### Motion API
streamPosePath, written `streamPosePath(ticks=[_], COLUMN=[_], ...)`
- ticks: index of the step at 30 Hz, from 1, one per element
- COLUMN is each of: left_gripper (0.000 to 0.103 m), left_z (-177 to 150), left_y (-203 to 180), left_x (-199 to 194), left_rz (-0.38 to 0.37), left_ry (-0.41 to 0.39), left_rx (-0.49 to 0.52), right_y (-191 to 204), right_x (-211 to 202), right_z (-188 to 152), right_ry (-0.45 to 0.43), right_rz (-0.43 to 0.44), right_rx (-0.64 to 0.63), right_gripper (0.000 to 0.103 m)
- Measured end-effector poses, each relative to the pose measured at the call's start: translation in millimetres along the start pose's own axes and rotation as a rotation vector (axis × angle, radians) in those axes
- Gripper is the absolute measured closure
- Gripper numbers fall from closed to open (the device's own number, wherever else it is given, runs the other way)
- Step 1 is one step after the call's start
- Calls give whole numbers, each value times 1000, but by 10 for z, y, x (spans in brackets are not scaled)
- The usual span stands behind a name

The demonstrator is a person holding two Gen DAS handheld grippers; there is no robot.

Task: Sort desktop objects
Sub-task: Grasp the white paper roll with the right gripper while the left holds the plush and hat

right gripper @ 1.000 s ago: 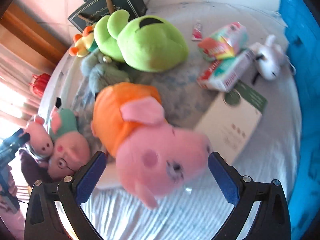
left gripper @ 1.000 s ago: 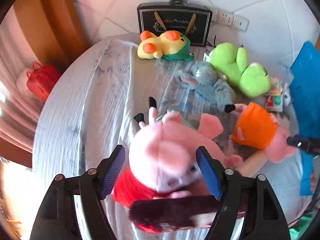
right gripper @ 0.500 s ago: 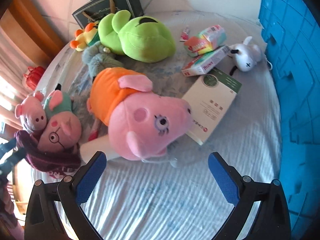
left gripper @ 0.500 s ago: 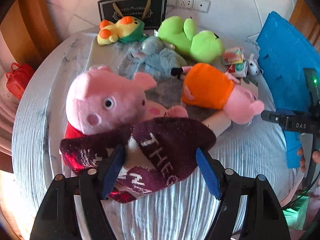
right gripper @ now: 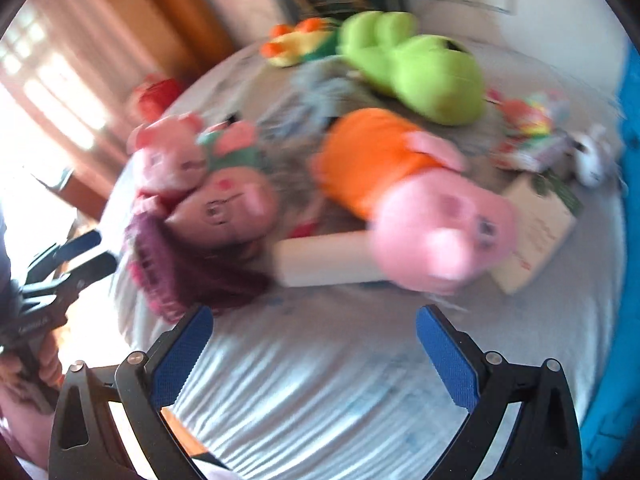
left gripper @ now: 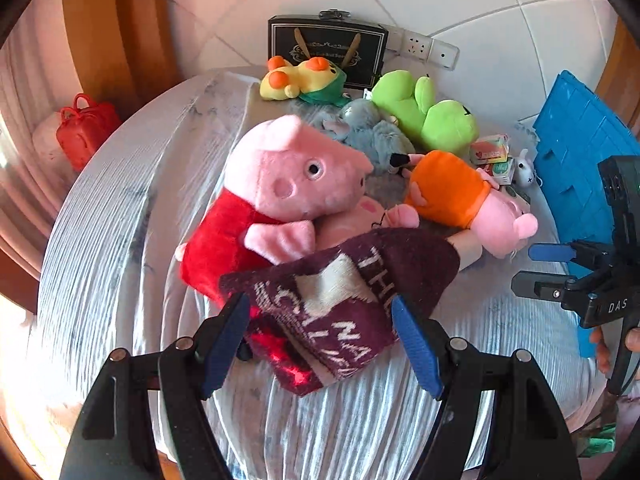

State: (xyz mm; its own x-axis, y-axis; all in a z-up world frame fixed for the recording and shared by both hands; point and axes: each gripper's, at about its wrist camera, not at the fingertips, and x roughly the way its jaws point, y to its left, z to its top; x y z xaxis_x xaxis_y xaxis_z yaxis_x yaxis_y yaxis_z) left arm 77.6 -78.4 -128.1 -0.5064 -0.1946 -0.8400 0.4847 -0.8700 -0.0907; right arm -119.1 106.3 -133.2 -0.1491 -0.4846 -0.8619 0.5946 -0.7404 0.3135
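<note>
Plush pigs (left gripper: 296, 184) sharp by left tongs (left gripper: 320, 344) (right view blurred); both tongs (right gripper: 312, 344) spread.

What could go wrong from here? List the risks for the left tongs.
1. The maroon knitted cloth with white letters lies partly between the open left tongs; closing could snag it instead of a toy.
2. The cloth overlaps the pink pig plush in the red dress, so lifting either may drag the other.
3. The right tongs hover nearby; the two could collide.
</note>
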Motion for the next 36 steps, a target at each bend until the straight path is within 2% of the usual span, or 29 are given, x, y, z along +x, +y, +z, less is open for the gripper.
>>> streamPosePath(ticks=[3,6,11,15,16,17,18,20,22,25,27,31,36], left_gripper=[30,30,30,30,36,47,75,83,86,86,86,86,86], left_z=[-192,-305,-312,-246,-226,-205,-182,-146,-137,-161,-148,-116,-86], left_y=[92,99,-55,-282,-334,-363,-377,-344,-266,-122,-18,48,-44], left_x=[123,202,475,809,885,937,968,963,868,709,657,686,827], left_rz=[17,9,-38,-30,-17,-5,9,7,-18,16,40,35,34], left_ry=[42,36,37,62,73,73,75,87,68,29,10,13,39], left_rx=[-44,-73,-74,-18,6,17,22,2,-27,-66,-86,-98,-64], right_y=[211,212,-124,-485,-566,-627,-695,-742,-735,-628,-496,-238,1], right_x=[191,231,42,-116,-149,-174,-202,-234,-239,-85,114,482,820], right_z=[37,46,51,-53,-93,-134,-183,-248,-311,-368,-371,-263,-72], right_ry=[37,21,-21,-34,-35,-36,-36,-41,-49,-17,11,37,7], right_rz=[2,-34,-140,-203,-213,-222,-232,-235,-217,-156,-127,-116,-193], right_rx=[-53,-30,48,148,172,192,214,236,259,261,229,147,64], right_gripper=[0,0,0,0,0,0,0,0,0,0,0,0,0])
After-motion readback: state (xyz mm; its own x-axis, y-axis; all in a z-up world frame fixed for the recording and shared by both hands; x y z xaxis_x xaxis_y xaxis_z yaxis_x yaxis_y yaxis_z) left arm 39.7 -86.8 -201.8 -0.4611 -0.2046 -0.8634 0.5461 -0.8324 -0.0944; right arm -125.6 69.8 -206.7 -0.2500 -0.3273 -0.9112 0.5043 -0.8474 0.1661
